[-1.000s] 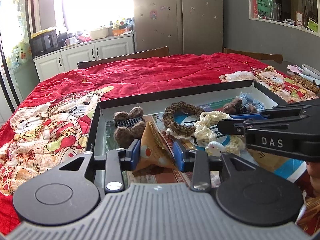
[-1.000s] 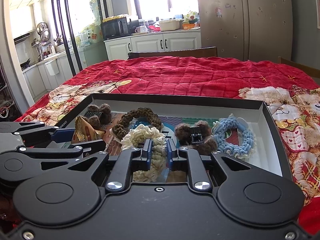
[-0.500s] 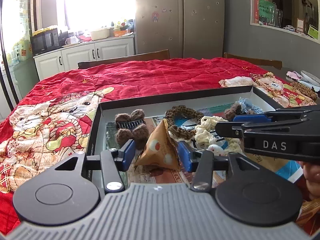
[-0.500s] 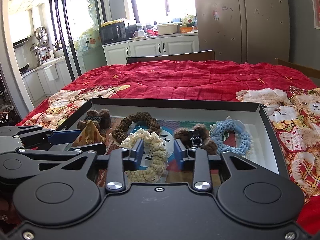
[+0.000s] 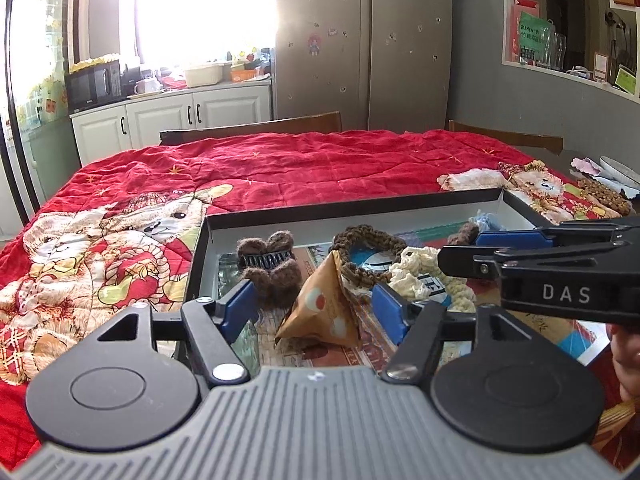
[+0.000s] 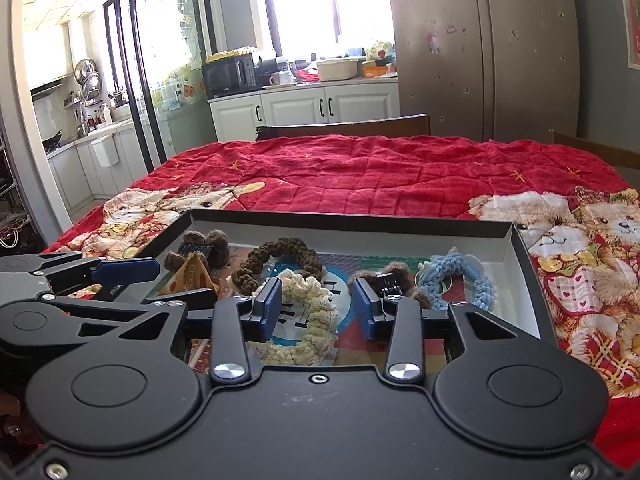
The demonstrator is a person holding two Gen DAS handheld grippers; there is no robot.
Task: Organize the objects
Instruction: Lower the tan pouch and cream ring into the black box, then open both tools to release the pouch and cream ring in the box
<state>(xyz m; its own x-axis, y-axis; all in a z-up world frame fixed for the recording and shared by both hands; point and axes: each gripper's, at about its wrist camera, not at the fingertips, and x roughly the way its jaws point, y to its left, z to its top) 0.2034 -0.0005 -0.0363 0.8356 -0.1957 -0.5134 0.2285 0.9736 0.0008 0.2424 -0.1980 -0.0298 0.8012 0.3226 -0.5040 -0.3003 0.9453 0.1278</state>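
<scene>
We had both tools released over the shallow black tray point(image 6: 524, 256) that lay on the red quilt point(image 6: 380, 168): the left gripper point(image 5: 316, 306) stood spread wide with the tan triangular packet point(image 5: 322, 312) between its blue fingers but touched by neither, and the right gripper point(image 6: 316, 308) was likewise parted above the cream crocheted ring point(image 6: 308, 320), holding nothing. The packet sat near the tray's near left corner, just in front of the brown plush hair clip point(image 5: 270, 268), while the cream ring lay at the middle of the near edge, its far side touching the brown braided ring point(image 6: 272, 260). A second brown plush clip point(image 6: 390, 280) and the blue crocheted ring point(image 6: 456, 280) lay toward the right wall. We judged the main danger to be crowding. The things lay so close that a closing jaw could have snagged a neighbour; the cream ring's loose yarn might have dragged the brown ring along with it. The packet looked light and pointed, so a pinch off its middle could have squeezed it sideways or tipped it against the clip. The two tools were also near each other, the right one's fingers reaching across in the left wrist view, and a careless move could have knocked them together. The tray seemed light, so a push might have slid it on the soft quilt.
</scene>
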